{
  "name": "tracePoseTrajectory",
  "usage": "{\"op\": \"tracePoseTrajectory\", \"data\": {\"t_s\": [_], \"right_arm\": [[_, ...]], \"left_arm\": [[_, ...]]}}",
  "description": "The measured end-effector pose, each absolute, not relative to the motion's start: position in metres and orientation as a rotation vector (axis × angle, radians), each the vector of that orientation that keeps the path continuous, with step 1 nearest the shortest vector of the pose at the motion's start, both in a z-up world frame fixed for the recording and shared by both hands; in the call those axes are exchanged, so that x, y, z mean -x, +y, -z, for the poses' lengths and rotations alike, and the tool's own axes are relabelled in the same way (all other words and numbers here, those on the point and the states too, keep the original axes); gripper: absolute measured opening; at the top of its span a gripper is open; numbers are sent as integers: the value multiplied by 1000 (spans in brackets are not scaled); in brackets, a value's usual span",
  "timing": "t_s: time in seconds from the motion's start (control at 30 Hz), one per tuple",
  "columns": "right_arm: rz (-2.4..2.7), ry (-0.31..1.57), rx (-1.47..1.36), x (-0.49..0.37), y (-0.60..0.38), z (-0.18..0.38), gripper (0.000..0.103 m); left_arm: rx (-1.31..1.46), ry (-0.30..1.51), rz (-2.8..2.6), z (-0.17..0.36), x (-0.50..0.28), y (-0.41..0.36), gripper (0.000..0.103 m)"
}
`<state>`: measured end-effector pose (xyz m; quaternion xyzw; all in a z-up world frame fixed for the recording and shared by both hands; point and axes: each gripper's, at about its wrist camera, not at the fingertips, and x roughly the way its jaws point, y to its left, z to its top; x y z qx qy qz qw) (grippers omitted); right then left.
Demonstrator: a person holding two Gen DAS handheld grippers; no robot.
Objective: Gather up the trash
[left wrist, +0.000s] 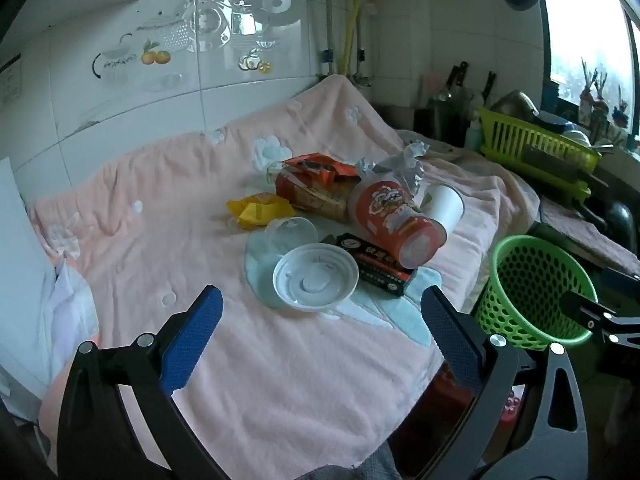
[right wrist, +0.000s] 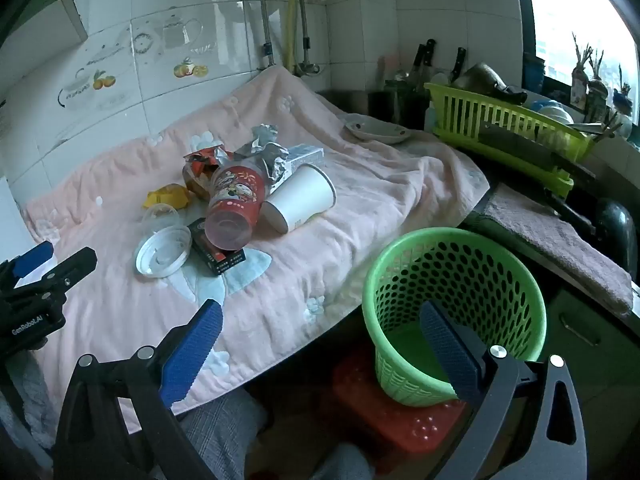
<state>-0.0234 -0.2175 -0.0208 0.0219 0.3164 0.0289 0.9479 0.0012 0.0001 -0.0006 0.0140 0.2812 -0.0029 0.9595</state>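
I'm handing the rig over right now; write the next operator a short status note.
Left gripper: open, empty, over the towel near the lid.
Right gripper: open, empty, beside the green basket.
Trash is all piled on the towel: lid, red cup, white cup, black box, yellow wrapper, snack bag, foil.
Basket looks empty; nothing collected, everything is left.

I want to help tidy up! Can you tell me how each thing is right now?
Left gripper: open, holding nothing.
Right gripper: open, holding nothing.
Green basket: upright, empty.
Red cup: tipped over, resting on black box.
White paper cup: lying sideways.
Plastic lid: lying flat.
Yellow wrapper: crumpled.
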Motion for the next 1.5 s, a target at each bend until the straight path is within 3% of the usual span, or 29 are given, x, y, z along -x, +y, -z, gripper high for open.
{"op": "tracePoseTrajectory", "data": {"t_s": [1.5], "right_arm": [[-38, 626, -48, 32, -220, 18, 96]], "left_arm": [[-39, 543, 37, -7, 9, -13, 98]]}}
